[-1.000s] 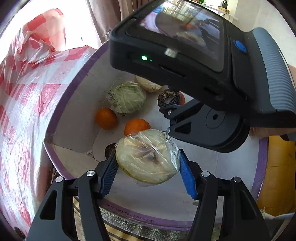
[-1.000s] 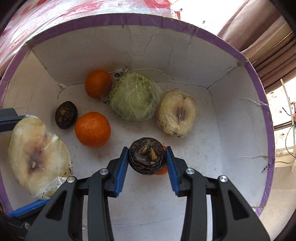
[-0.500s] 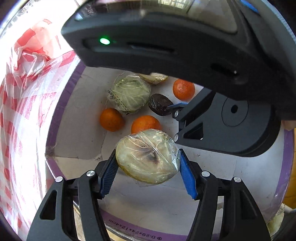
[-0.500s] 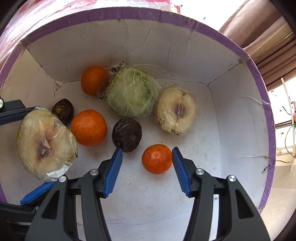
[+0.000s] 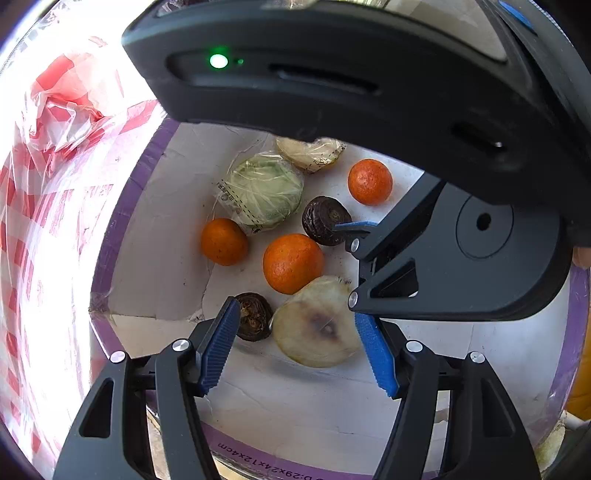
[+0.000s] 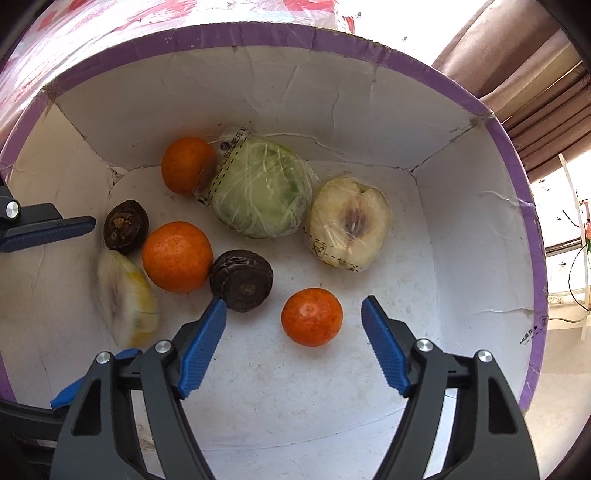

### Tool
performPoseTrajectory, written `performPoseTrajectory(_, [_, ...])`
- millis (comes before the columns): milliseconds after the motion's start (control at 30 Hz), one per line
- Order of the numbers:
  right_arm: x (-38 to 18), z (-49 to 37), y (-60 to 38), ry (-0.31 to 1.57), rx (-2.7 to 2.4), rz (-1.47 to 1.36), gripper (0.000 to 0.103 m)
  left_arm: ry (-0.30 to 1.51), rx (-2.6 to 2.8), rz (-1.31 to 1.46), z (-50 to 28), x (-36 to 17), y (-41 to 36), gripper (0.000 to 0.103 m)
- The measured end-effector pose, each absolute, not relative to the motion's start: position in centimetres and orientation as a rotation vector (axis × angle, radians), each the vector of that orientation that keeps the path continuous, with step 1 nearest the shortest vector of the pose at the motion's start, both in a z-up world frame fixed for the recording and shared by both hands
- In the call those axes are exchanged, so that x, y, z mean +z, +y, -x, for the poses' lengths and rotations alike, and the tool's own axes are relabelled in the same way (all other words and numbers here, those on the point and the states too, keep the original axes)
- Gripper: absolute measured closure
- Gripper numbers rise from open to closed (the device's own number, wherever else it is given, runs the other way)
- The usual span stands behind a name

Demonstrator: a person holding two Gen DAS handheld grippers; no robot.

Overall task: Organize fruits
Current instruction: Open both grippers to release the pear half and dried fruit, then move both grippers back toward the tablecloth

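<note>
A white box with a purple rim [image 6: 295,35] holds the fruit. My left gripper [image 5: 295,308] hangs over its near left corner, jaws opening; the pale wrapped fruit half [image 5: 317,325] lies loose on the floor between the pads, blurred in the right wrist view [image 6: 125,295]. Beside it lies a dark wrinkled fruit [image 5: 255,315]. My right gripper [image 6: 294,301] is also opening, holding nothing. A second dark fruit [image 6: 242,280] rests by its left pad, and a small orange [image 6: 312,317] sits on the floor between the fingers.
Further back lie two more oranges [image 6: 186,164] [image 6: 177,256], a green wrapped fruit [image 6: 258,192] and another pale wrapped half [image 6: 347,225]. A red-checked plastic cover [image 5: 55,147] lies left of the box. The right gripper's body [image 5: 480,240] crowds the left wrist view.
My right gripper opened and let go of the dark fruit, which rolled left beside an orange. My left gripper widened and the pale wrapped half dropped to the box floor.
</note>
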State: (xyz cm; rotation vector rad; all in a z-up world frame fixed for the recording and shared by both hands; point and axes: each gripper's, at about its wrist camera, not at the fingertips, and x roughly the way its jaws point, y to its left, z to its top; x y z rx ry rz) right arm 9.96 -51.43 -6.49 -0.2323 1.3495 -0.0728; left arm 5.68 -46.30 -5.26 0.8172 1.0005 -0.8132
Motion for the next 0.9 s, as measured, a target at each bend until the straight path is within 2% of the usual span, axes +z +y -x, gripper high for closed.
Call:
performPoseTrajectory(367, [-6.2,-9.8,-52.3,1.32,-0.087,0.208,0.025,0.984,-0.804,-0.784,-5.6,-4.2,-46.1,0.038])
performPoseTrajectory(600, [-4.1,-9.3,-53.4,1.258,-0.112,0.165,0.022,0.947,-0.789,-0.712,-5.9,-2.5,-44.8,0.027])
performPoseTrajectory(900, [0.1,-8.7,-53.2,1.144,-0.126,0.14,0.019,0.853,-0.765,-0.603,-5.7,0.9,-42.3,0.022])
